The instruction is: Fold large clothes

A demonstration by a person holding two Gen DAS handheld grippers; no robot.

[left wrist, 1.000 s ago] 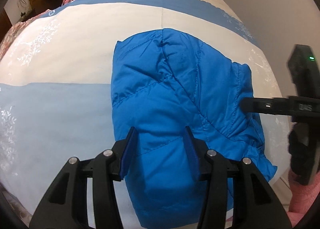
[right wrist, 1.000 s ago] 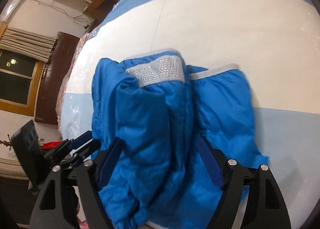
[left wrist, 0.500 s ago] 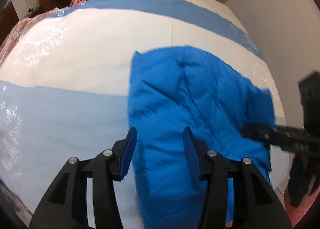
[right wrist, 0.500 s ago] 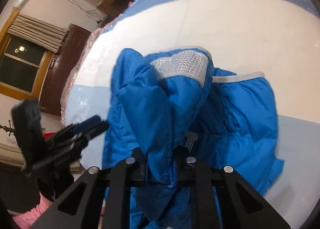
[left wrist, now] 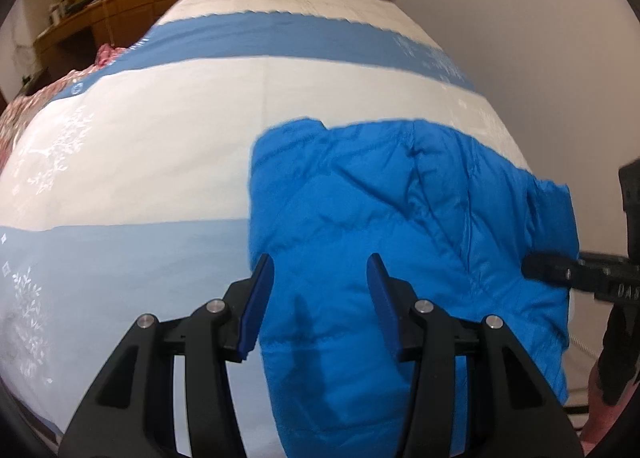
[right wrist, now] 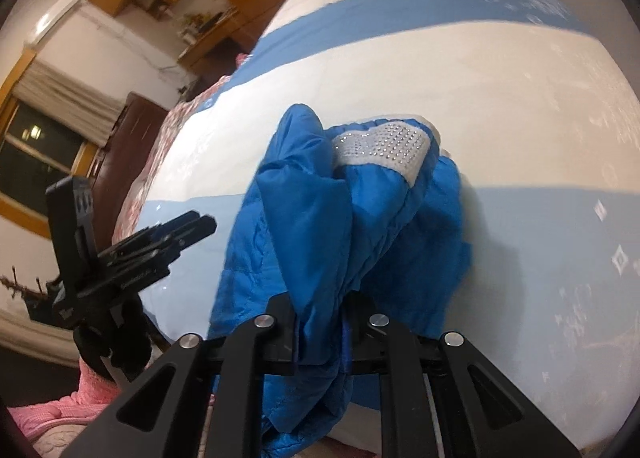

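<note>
Clamped now on a bunched ridge of the blue padded jacket (right wrist: 340, 242): right gripper (right wrist: 320, 342), at lower centre of the right wrist view, with jaws drawn nearly together and fabric pinched between the pads. A second ago stood wide apart astride that same ridge, nothing gripped. Since the pinch, lifted too, judging by the cloth hanging steeply from the jaws and folding over itself, silver-studded white band (right wrist: 384, 144) riding at the top of the heap.

Left gripper (left wrist: 318, 294), lower centre of the left wrist view: jaws partly apart, same gap as a second ago, poised over the near hem with no cloth caught between the blue pads (left wrist: 256, 302). Shifted slightly, so the jacket now sits further toward centre right of that frame than before.

Jacket itself lying across the striped bedspread (left wrist: 140, 162), spread over the border between cream and pale blue bands, right edge drawn up toward the other tool at far right of the left view.

Meaning for the task: grasp secured on one side, fold apparently starting, lifted side probably ready to be carried across. Left side not yet held; likely wanted as an anchor or second grip. Risk of slippery padded cloth sliding out of such a narrow pinch.
</note>
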